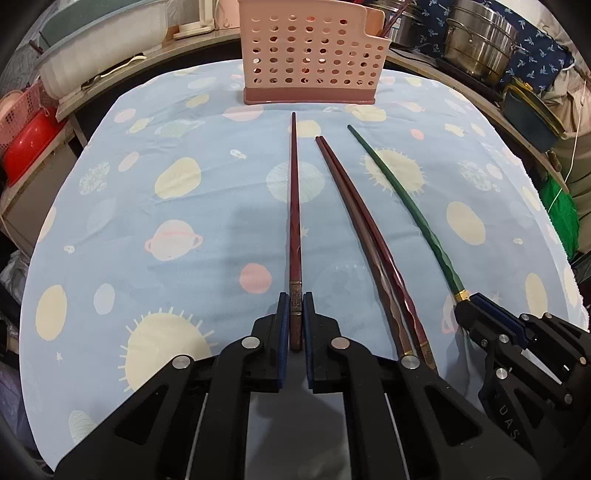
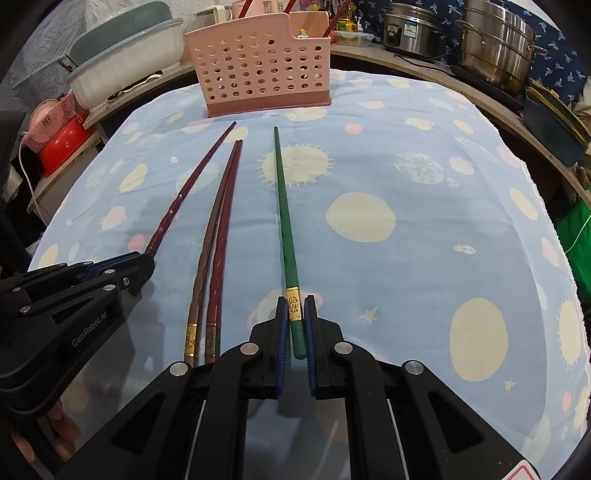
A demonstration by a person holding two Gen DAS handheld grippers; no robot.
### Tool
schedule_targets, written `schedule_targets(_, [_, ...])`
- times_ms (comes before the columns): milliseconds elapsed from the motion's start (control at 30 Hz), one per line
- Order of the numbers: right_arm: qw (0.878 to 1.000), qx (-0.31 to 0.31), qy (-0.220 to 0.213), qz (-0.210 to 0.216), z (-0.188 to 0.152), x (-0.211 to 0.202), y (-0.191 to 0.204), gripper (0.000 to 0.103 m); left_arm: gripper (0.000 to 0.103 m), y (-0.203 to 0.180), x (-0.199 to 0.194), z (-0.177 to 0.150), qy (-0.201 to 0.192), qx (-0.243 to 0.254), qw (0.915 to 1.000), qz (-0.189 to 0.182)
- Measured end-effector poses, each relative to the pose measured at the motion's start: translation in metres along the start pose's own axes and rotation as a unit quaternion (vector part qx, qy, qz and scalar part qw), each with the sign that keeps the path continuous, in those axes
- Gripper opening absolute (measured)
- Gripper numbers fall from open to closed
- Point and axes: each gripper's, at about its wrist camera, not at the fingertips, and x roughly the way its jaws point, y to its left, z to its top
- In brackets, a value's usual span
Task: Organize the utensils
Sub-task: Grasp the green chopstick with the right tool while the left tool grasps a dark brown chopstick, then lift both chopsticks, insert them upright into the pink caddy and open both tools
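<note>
Blue pads of the left gripper [image 1: 294,310] clamp a dark red chopstick [image 1: 294,206]; the right gripper [image 2: 295,314] clamps a green chopstick [image 2: 282,206]. Both chopsticks lie on the planet-print cloth [image 1: 147,206], pointing at the pink holder [image 1: 310,55]. Only the right view shows "GenRobot.AI" on the left gripper's side.

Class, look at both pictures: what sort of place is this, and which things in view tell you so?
Most likely a home kitchen or dining corner. Stacked steel pots and a rice cooker stand on the counter behind, and a pink utensil holder sits on a table with a planet-print cloth.
</note>
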Motion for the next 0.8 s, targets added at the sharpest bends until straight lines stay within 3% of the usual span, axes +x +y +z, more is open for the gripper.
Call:
schedule_targets(367, [1.0,0.005,-0.023,0.007,-0.003,-0.028,-0.003,0.008,0.007,0.01,-0.033,-0.001,-0.021,-0.016,0.9996,-0.005])
schedule_targets(800, [0.994,0.022,-0.108,0.013,0.023,-0.103,-0.017,0.007,0.007,0.014,-0.104,0.023,-0.091,-0.032,0.9952,-0.014])
